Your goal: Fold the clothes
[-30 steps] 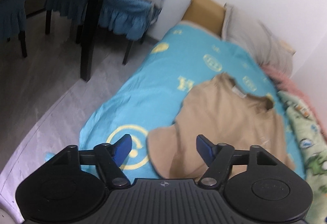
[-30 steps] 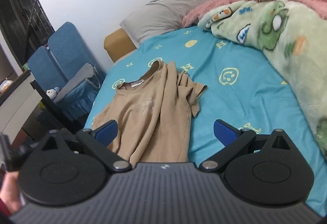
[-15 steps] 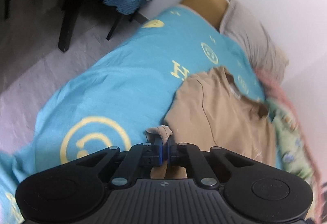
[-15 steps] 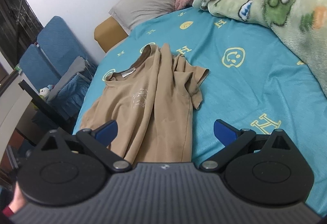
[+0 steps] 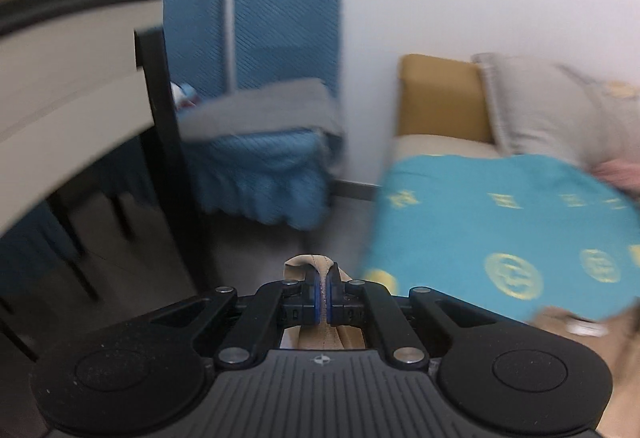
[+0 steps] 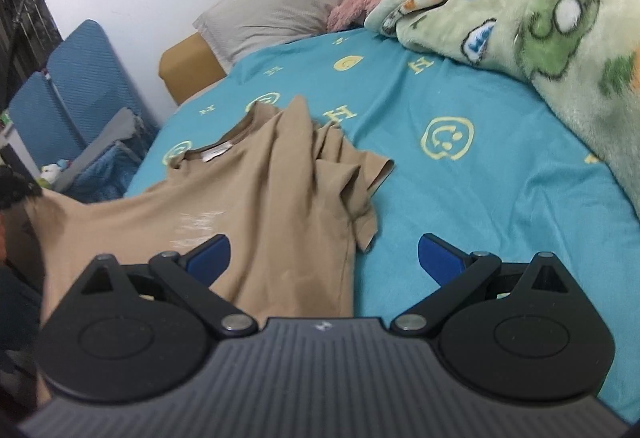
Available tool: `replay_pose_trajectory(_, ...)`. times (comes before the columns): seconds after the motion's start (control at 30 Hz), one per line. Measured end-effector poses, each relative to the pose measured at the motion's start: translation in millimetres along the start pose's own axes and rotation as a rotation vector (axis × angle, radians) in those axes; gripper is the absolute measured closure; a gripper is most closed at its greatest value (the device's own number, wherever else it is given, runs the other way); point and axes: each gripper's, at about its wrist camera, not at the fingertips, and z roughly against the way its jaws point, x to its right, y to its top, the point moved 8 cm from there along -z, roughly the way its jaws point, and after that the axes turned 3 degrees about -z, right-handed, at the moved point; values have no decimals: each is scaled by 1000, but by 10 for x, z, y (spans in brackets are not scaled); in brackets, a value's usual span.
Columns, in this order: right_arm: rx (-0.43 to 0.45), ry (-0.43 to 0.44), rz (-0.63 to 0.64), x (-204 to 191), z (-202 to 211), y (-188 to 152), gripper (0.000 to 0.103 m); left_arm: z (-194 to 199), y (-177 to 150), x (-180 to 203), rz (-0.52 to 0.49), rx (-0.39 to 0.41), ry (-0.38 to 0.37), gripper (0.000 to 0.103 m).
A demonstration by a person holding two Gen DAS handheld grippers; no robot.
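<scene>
A tan T-shirt (image 6: 256, 194) lies on the turquoise bedsheet (image 6: 480, 198), its right sleeve bunched and its left sleeve stretched out toward the left edge of the right wrist view. My left gripper (image 5: 323, 298) is shut on that sleeve's hem (image 5: 310, 264), which sticks up between the blue pads; the view is blurred and points off the bed's side. My right gripper (image 6: 324, 258) hangs open low over the shirt's lower body, its left fingertip above the cloth and its right one above bare sheet.
A grey pillow (image 6: 296, 6) and a tan headboard cushion (image 6: 188, 66) are at the bed's head. A green and pink fleece blanket (image 6: 540, 22) is heaped on the right. Blue-covered chairs (image 5: 256, 86) and a dark table leg (image 5: 164, 142) stand on the floor beside the bed.
My left gripper shut on the shirt's left sleeve, then lifted and swung it outward off the bed's side, stretching the sleeve. My right gripper sank closer to the shirt, still open.
</scene>
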Motion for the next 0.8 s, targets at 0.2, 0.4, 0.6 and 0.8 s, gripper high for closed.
replay_pose_trajectory(0.2,47,-29,58,37,-137,51,1,-523,-442,89,47,-98,23,93)
replay_pose_trajectory(0.4,62,-11,84,12,-221,63,1,-342,-806,124,113,-175,-106,62)
replay_pose_trajectory(0.6,73,17,85,-41,-159,80,1,584,-1048,246,41,-129,-214,43)
replay_pose_trajectory(0.8,121,46,112,-143,62,145,1,1798,-1340,377,30,-64,-303,37)
